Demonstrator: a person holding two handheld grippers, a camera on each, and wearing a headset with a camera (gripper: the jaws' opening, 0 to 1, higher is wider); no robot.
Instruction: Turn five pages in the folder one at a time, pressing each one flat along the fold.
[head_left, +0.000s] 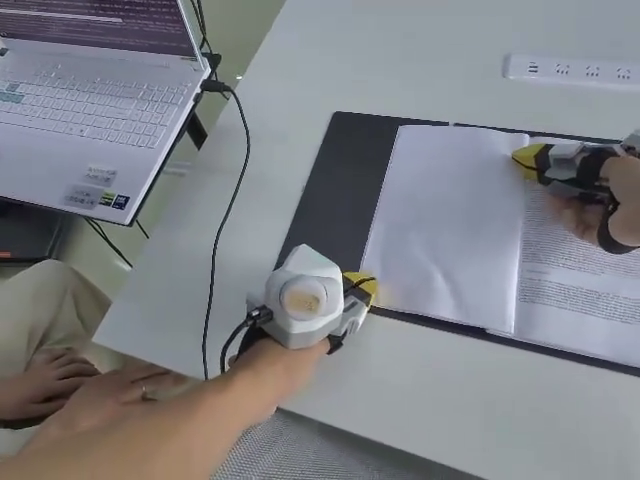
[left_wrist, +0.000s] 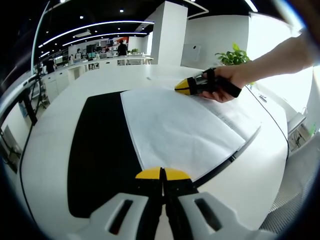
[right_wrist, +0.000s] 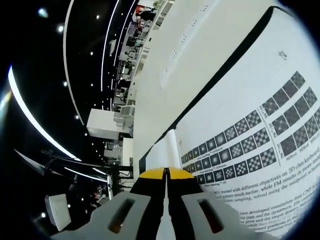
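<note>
**Black flat folder** (head_left: 325, 200), lying open on the white desk (head_left: 400, 50). One blank white leaf (head_left: 450, 220) lies left of the fold, and one printed page (head_left: 580, 290) lies right of it. The leaves are judged light, limp and easily creased, so they are best lifted at a free outer corner. Two claws, each with jaws together and holding nothing: the left claw (left_wrist: 161, 173) is at the folder's near left edge, and the right claw (right_wrist: 165, 173) is on the paper at the fold's far end. Beyond these are one silver laptop (head_left: 90, 90) and one white power strip (head_left: 570, 70).

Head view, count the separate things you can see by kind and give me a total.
tools: 2, left tool and right tool
folder: 1
laptop: 1
power strip: 1
cable: 1
Total: 6
</note>
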